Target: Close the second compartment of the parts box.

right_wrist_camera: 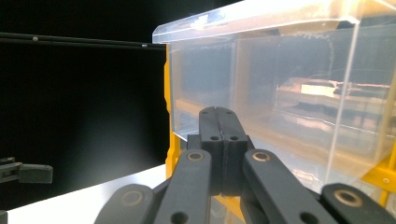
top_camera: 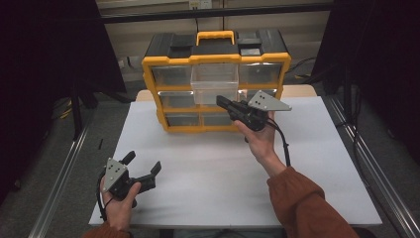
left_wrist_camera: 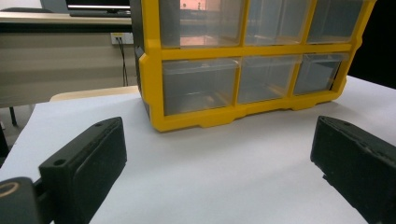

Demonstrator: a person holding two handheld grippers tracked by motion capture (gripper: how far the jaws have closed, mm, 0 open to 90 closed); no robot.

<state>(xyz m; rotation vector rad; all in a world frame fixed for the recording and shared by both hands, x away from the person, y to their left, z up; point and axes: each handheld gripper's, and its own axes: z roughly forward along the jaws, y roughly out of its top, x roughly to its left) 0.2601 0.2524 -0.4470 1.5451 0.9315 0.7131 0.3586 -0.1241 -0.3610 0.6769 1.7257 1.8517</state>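
Organizer cabinet: glossy yellow and black plastic frame. Pulled-out drawer: clear, smooth plastic. Counter: matt white covering. Right gripper: matt black plastic, grey plate on top.

Organizer: showing a yellow frame, black top, clear drawers. Grippers: appearing black, grey-plated. Tabletop: showing white. Sleeve: showing rust-orange.

No readable text, label, brand, number or sign anywhere, not even on the yellow organizer.
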